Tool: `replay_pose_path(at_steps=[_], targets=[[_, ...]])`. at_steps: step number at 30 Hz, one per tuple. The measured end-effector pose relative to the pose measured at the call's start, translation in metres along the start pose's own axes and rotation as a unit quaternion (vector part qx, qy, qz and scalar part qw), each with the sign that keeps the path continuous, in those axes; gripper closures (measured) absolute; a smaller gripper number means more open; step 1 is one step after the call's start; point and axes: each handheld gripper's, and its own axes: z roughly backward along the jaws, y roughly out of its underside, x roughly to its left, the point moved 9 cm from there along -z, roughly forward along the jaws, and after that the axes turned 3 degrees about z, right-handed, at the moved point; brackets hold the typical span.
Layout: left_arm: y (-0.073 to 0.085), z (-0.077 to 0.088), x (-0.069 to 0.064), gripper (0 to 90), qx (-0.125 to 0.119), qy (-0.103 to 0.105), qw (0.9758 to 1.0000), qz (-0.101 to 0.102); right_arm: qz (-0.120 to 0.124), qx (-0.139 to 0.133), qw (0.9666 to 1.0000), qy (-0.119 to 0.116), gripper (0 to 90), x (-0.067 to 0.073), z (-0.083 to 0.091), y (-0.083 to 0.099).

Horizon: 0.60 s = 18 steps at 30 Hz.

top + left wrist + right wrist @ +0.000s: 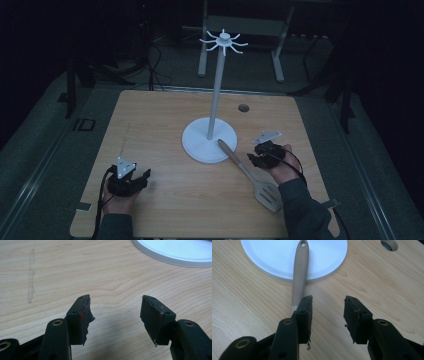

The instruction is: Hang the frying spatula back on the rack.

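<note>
1. Since my right gripper (263,152) sits at lower right of the high view just beside the spatula (252,176), I judge the work in hand is picking that spatula up, likely to hang it on the stand (216,102).
2. In the right gripper view my fingers (305,315) are spread, nothing between them. The spatula handle (300,277) runs up the frame left of centre and passes behind the left finger, so the handle is off to one side of the gap, not inside it.
3. The handle's hole end rests on the stand's white round base (274,262) at upper centre of that view. Slotted blade (267,195) lies flat on the counter (165,200) at lower right of the high view, near my right sleeve.
4. Probably laid that way so the handle is propped a bit off the wood, easier to get a finger under. That's a guess.
5. My left gripper (131,181) rests at lower left of the high view, well apart from the spatula. Its fingers (80,315) are spread too, holding nothing, just bare wood under them and the base's edge at upper right of the left gripper view. Looks parked, waiting.
6. Stand: tall white pole, ring of hooks (223,42) at top centre of the high view, all empty.
7. Counter is light wood grain with a pale scuff streak (30,277) at left of the left gripper view, and a round cable hole (243,107) right of the pole.
8. Room is dark; cables and a grey frame on the floor behind, at top.
</note>
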Motion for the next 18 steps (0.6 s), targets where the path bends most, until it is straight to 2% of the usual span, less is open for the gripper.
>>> replay_pose_path(at_steps=[7, 14, 18], targets=[[0.0, 0.0, 0.0, 41.7, 0.0, 0.0, 1.0, 0.0, 0.001, 0.025, 0.9994, -0.022, 48.6, 0.003, -0.012, 0.001], [0.0, -0.001, 0.0, 41.6, 0.0, 0.0, 1.0, 0.0, -0.004, 0.046, 0.9981, -0.042, 47.1, 0.007, -0.025, 0.005], [0.0, -0.001, -0.001, 41.5, 0.0, 0.001, 1.0, -0.001, 0.005, 0.063, 0.9967, -0.052, 47.7, 0.014, -0.035, 0.004]])
